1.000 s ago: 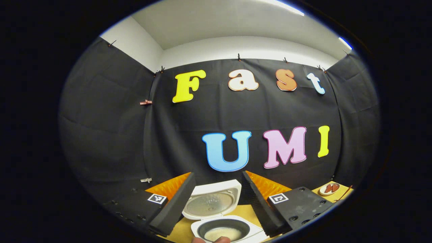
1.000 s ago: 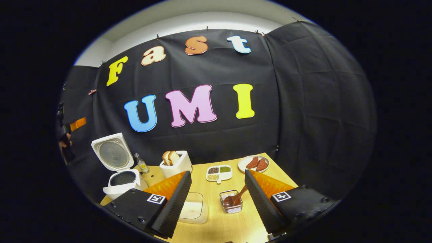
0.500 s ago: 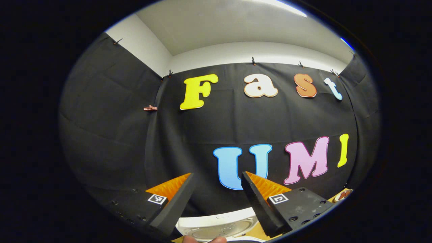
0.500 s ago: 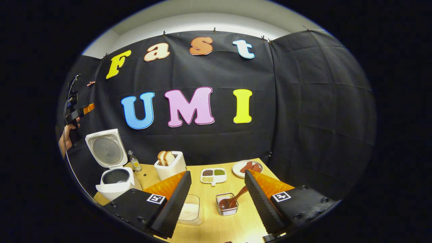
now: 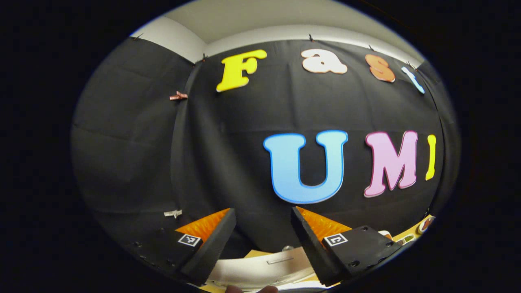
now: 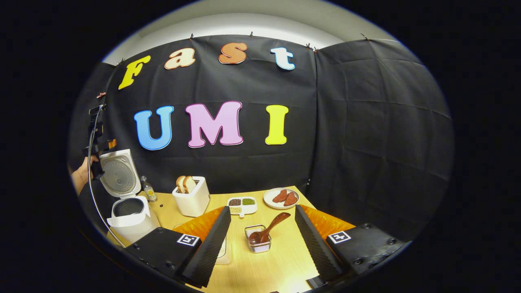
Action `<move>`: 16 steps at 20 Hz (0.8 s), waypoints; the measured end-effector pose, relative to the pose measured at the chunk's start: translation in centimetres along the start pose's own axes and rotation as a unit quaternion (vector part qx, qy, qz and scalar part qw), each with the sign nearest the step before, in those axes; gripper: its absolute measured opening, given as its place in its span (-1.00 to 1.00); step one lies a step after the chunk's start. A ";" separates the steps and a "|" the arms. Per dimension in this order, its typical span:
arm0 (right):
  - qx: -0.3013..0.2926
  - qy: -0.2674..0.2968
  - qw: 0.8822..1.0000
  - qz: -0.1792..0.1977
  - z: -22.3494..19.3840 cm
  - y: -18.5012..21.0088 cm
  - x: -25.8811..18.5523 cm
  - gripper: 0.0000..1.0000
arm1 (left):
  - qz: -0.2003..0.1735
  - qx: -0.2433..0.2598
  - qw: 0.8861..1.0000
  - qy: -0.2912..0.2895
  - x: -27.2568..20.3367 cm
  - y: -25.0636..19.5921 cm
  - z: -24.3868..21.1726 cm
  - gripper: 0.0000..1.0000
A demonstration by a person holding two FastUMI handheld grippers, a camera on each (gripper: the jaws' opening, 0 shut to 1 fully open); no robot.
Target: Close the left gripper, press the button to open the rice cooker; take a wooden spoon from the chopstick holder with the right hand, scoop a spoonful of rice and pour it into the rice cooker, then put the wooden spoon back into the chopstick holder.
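Fingers of the right gripper [image 6: 262, 240] spread wide, holding nothing, above the desk [image 6: 281, 264]. Ahead at twelve o'clock, the wooden spoon [image 6: 268, 229] leans in the chopstick holder [image 6: 257, 244]; best grasped at its raised handle. At ten o'clock, the rice cooker [image 6: 128, 213] stands open. Left gripper [image 5: 262, 240], also wide, has lifted since earlier.

White rice cooker [image 6: 131, 217] with grey ribbed inner lid and dark pot; white toaster [image 6: 191, 200] holding tan bread. Brown wooden spoon [image 6: 268, 228] in clear wire-framed chopstick holder [image 6: 257, 243] on light wood-grain tabletop [image 6: 281, 260]. White plate [image 6: 281, 198] with red-brown slices, white divided dish [image 6: 241, 204] with brown, green, beige grains.
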State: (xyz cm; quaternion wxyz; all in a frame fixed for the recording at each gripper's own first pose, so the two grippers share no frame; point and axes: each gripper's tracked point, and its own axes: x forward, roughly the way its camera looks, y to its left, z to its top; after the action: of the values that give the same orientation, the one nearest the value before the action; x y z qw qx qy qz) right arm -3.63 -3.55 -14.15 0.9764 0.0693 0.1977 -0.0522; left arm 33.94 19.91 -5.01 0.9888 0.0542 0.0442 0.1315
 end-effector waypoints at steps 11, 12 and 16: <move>-0.034 0.003 0.998 0.056 1.3 0.0 0.0 0.97 | 0.008 -0.040 0.995 0.094 -9.7 -3.9 -5.0 0.98; -0.035 0.003 0.997 0.062 1.5 0.0 0.2 0.98 | 0.012 -0.043 0.993 0.105 -11.1 -4.4 -6.0 0.97; -0.044 0.014 0.996 0.080 0.9 -0.3 1.0 0.98 | 0.031 -0.057 0.983 0.169 -15.9 -6.7 -12.3 0.96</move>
State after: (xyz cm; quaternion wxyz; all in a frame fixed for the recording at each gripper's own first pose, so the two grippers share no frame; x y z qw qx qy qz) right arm -2.45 -4.10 -13.74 0.9766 0.0431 0.2076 0.0362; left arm 19.10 10.46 -16.87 0.9640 -0.0243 0.2011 0.1721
